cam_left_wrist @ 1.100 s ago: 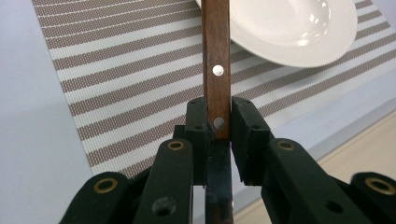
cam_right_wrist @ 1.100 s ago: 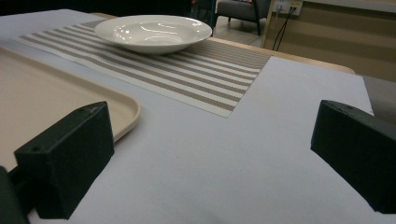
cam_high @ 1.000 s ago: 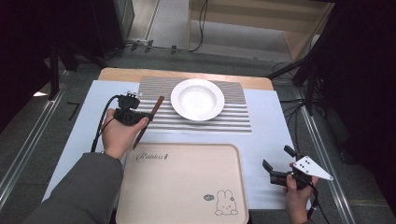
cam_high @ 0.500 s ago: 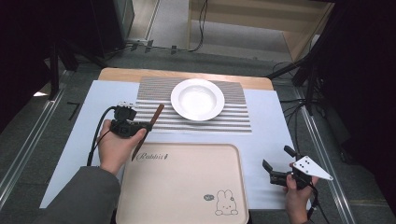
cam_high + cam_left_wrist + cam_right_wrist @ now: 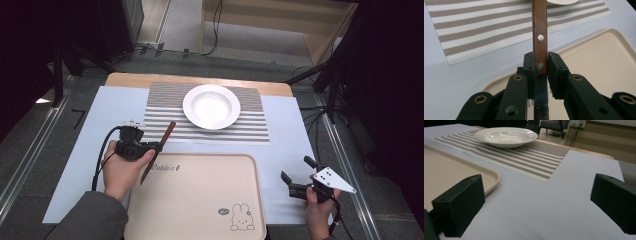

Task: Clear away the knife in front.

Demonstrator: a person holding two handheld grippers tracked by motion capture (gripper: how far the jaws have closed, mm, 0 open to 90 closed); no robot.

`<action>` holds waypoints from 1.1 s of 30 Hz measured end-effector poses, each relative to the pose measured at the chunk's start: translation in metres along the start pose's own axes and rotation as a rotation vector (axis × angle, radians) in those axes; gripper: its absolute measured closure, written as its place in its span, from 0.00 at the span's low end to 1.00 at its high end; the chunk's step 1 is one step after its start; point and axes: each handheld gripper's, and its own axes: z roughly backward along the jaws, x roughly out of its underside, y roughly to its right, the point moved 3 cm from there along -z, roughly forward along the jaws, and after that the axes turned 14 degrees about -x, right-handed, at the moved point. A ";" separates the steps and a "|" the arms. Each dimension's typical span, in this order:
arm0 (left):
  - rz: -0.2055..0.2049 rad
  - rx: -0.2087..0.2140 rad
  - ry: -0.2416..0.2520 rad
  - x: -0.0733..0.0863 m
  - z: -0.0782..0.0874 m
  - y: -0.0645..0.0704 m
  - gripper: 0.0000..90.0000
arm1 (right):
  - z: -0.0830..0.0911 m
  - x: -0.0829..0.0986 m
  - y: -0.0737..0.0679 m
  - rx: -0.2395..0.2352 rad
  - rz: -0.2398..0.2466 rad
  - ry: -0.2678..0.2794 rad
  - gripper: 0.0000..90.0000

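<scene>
A knife with a brown wooden handle (image 5: 166, 133) and a dark blade is held in my left gripper (image 5: 151, 147), which is shut on it where handle meets blade. It hangs tilted over the far left corner of the beige tray (image 5: 200, 200). In the left gripper view the handle (image 5: 539, 27) rises from the shut jaws of that gripper (image 5: 541, 66) toward the striped placemat (image 5: 486, 27). My right gripper (image 5: 296, 169) stands open over the white table cover to the right of the tray, nothing between its fingers (image 5: 459, 205).
A white deep plate (image 5: 211, 106) sits on the striped placemat (image 5: 250, 127) at the back middle. The tray carries a rabbit print (image 5: 241, 218). In the right gripper view the plate (image 5: 506, 136) lies far ahead, with the tray's corner (image 5: 491, 178) to the left.
My left gripper has carried the knife back toward the person, from the placemat's left edge to the tray's far left corner. The right gripper has stayed put.
</scene>
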 end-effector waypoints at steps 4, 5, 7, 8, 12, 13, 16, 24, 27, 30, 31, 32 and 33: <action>0.010 0.006 -0.009 0.011 0.001 -0.001 0.86 | 0.000 0.000 0.000 0.000 0.001 0.000 0.00; 0.010 0.006 -0.009 0.011 0.001 -0.001 0.86 | 0.000 0.000 0.000 0.000 0.001 0.000 0.00; 0.012 0.008 -0.011 0.015 0.002 0.000 0.86 | 0.000 0.000 0.000 0.000 0.001 0.000 0.00; 0.008 0.001 -0.007 0.020 0.005 0.002 0.86 | 0.000 0.000 0.000 0.000 0.001 0.000 0.00; 0.000 -0.004 -0.005 0.030 0.008 0.005 0.86 | 0.000 0.000 0.000 0.000 0.001 -0.001 0.00; 0.000 -0.004 -0.005 0.030 0.008 0.005 0.86 | 0.000 0.000 0.000 0.000 0.001 -0.001 0.00; 0.024 0.010 -0.005 0.041 0.009 0.004 0.86 | 0.000 0.000 0.000 0.002 0.002 -0.003 0.00; 0.049 0.021 -0.006 0.058 0.012 0.002 0.86 | 0.000 0.000 0.000 0.002 0.002 -0.005 0.00; 0.059 0.020 -0.004 0.064 0.012 0.003 0.86 | 0.000 0.000 0.000 0.003 0.002 -0.005 0.00; 0.067 0.024 -0.003 0.068 0.012 0.003 0.86 | 0.000 0.000 0.000 0.003 0.002 -0.005 0.00; 0.065 0.027 -0.006 0.070 0.012 0.002 0.86 | 0.000 0.000 0.000 0.003 0.002 -0.006 0.00; 0.074 0.028 -0.007 0.074 0.011 0.002 0.86 | 0.000 0.000 -0.001 0.003 0.000 -0.007 0.00; 0.078 0.031 -0.006 0.076 0.011 0.002 0.86 | 0.000 0.000 -0.001 0.003 0.000 -0.007 0.00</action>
